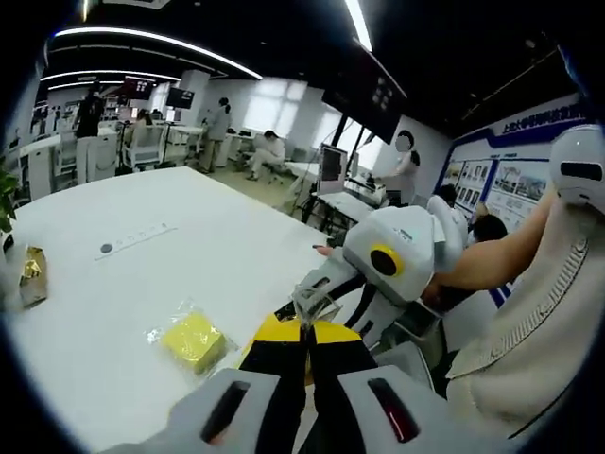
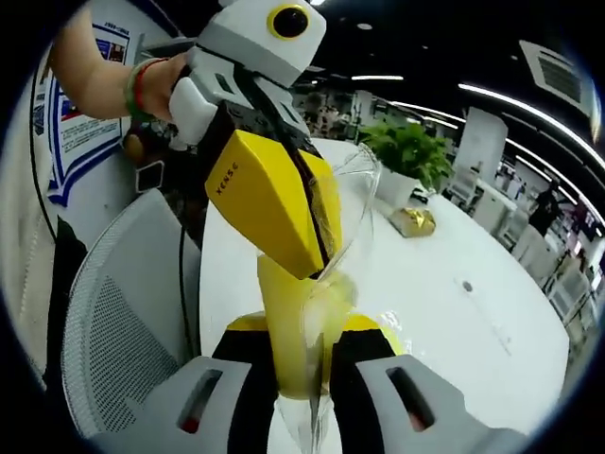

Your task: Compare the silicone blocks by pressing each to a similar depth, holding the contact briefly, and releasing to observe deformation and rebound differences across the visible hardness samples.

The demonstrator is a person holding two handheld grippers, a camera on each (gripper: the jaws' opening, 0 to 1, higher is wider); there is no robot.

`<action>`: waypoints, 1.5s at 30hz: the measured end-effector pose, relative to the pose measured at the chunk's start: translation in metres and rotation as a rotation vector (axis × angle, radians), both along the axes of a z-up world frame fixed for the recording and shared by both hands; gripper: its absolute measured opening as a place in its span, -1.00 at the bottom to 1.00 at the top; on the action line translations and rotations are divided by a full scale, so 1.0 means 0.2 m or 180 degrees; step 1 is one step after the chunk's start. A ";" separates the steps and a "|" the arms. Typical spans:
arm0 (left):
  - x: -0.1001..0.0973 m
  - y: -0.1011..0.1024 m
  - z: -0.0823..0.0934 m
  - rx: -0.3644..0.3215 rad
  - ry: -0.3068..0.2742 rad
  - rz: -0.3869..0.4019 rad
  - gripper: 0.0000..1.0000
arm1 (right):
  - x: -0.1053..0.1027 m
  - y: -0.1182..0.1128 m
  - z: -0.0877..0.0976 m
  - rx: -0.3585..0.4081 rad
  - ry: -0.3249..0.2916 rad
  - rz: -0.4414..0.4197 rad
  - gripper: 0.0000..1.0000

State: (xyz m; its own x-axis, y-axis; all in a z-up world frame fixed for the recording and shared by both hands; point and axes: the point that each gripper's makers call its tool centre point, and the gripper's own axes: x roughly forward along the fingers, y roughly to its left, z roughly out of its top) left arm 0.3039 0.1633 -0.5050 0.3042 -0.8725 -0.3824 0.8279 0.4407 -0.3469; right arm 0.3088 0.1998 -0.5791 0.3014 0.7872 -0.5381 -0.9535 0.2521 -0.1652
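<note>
Both grippers meet over one clear plastic bag at the white tabletop (image 1: pixel 142 274) edge.
My left gripper (image 1: pixel 304 326) fingers are pinched on the crinkled clear plastic bag (image 1: pixel 315 301); my right gripper (image 2: pixel 317 355) fingers clamp the same bag from the other side. A yellow silicone block in clear wrap (image 1: pixel 193 340) lies on the tabletop, just left of my left gripper.

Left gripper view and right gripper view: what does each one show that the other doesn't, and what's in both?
Left gripper view: a yellow block in a clear wrapper lying on the table, and people at desks behind. Right gripper view: a potted plant and a white mesh chair. Both: the white table, a gold packet, and the left claw meeting the right claw at a clear plastic bag.
</note>
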 end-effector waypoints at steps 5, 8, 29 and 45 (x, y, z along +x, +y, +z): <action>-0.01 0.00 0.00 -0.0003 -0.0012 -0.0014 -1.00 | -0.01 0.00 -0.01 -0.0045 0.0015 -0.0020 -0.76; -0.01 0.01 -0.01 0.0012 -0.0055 -0.0019 -1.00 | -0.01 0.00 -0.01 -0.0097 -0.0024 -0.0030 -0.77; -0.02 0.03 0.00 -0.0267 0.0225 0.0120 -1.00 | -0.01 0.00 0.01 -0.0167 -0.0243 0.0094 -0.58; 0.01 0.00 0.01 -0.0648 0.0679 0.0261 -1.00 | 0.01 -0.11 0.12 0.0298 -0.0391 -0.0331 0.08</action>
